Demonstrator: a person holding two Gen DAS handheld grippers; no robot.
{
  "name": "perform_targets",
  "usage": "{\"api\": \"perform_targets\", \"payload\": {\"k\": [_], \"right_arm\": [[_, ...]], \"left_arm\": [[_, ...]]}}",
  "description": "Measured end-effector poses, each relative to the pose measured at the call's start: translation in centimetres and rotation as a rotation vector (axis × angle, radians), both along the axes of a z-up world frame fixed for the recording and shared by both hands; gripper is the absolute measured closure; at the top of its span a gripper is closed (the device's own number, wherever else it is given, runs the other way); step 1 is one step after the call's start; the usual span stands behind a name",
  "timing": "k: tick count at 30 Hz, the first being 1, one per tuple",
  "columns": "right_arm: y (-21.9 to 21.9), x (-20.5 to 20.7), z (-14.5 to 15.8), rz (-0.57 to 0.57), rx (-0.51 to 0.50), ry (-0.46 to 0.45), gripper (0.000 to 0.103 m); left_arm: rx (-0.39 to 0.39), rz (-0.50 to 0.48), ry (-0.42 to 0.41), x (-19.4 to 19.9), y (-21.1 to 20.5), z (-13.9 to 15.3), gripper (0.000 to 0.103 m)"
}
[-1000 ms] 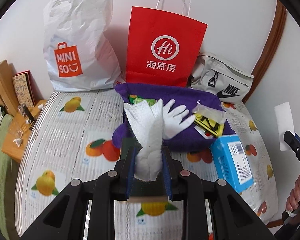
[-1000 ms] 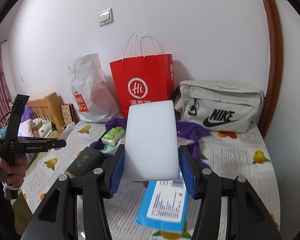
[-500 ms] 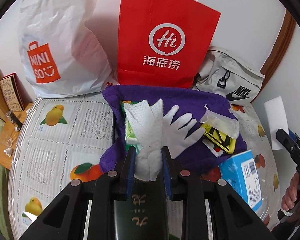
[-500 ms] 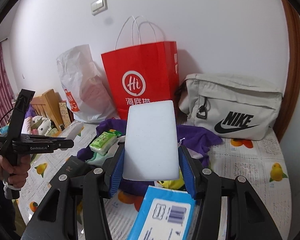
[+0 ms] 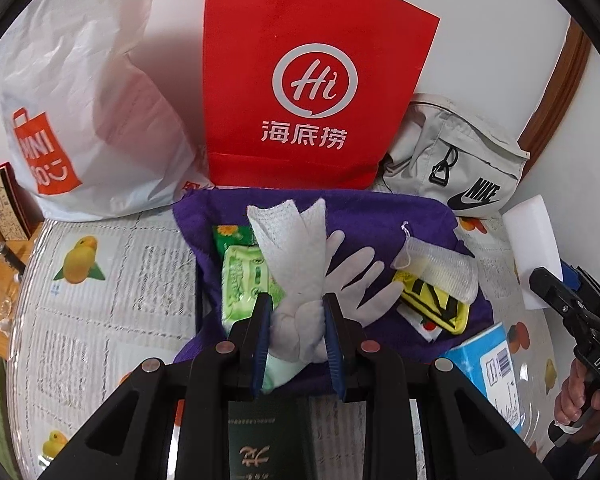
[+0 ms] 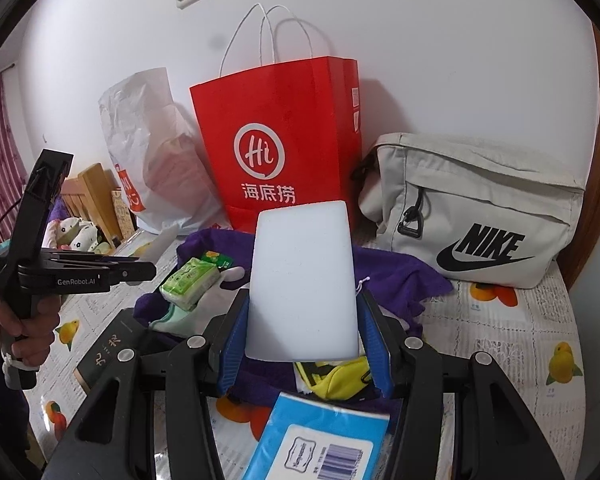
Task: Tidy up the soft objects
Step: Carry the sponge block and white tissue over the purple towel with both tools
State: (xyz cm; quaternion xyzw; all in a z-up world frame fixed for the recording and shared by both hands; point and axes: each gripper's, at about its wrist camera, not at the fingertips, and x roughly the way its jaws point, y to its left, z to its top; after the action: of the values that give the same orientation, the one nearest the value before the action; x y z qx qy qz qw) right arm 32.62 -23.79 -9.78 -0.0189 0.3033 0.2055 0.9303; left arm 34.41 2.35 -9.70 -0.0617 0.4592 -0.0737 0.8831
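The left claw is clenched on a white cloth, which stands up from between the blue pads and fans out toward 12 o'clock. Under and behind it a purple towel lies on the table, which wears a cover printed with fruit. On the towel, at 10 o'clock from the cloth, rests a green tissue pack; a white glove spreads its fingers at 2 o'clock, and a yellow pouch lies further at 3 o'clock.

The right claw is grasping a white sponge block – it is held upright between both pads, above the towel. A blue box lies on the table just at 6 o'clock of this claw.

Against the wall stand a red paper bag, a white plastic bag at its 9 o'clock side and a grey Nike bag at its 3 o'clock side.
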Motion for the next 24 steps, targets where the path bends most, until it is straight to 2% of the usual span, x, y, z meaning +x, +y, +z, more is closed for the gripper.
{"api": "perform_targets", "payload": {"k": [4,10,24], "right_arm": [[0.1,0.9,0.2,0.0,-0.012,-0.004,0.051],[0.3,2.6,-0.3,0.003,-0.035,0.01,0.051],[1.2,6.2,-5.0,0.043,-0.094,0.118,0.051]], "left_arm": [[-0.029,-0.014,0.009,0.9,-0.2,-0.4,0.079],[-0.024,-0.039,0.038,2.4,-0.9,-1.6,0.079],[-0.02,-0.082,0.11,5.2,-2.3,-4.6,0.079]]}}
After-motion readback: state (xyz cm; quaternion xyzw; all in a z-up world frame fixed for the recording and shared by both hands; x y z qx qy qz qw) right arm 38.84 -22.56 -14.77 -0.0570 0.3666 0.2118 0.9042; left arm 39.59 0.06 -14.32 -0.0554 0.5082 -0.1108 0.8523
